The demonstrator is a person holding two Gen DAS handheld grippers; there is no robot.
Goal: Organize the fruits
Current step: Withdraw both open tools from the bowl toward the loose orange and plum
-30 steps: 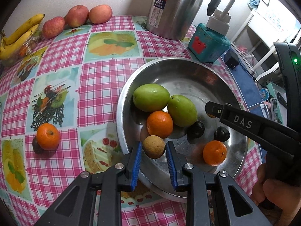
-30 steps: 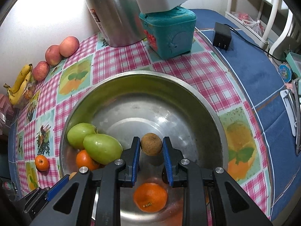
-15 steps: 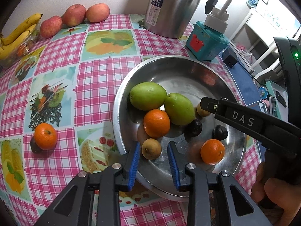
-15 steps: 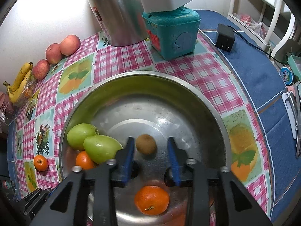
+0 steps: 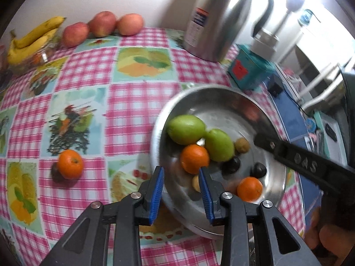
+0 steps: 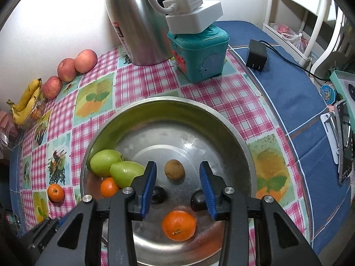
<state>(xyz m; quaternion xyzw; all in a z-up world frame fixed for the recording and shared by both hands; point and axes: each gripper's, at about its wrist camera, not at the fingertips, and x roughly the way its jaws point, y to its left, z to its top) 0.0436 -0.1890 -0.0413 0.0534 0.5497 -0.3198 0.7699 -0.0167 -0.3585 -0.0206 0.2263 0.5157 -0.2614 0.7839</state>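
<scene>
Your surface wears a pink checked cloth with fruit pictures, set against a white wall; a steel kettle, a teal box and a black adapter stand toward the back, with three apples and bananas along the far left edge. The steel bowl holds two green fruits, oranges, two dark fruits and small brown ones. One orange sits alone on the cloth, well left of the bowl.

Your left hand-held gripper tilts down over the bowl's near-left rim, its jaws just opened and nothing between them. Your right hand-held gripper points down into the bowl, released, a small brown fruit lying free just beyond its blue pads.
</scene>
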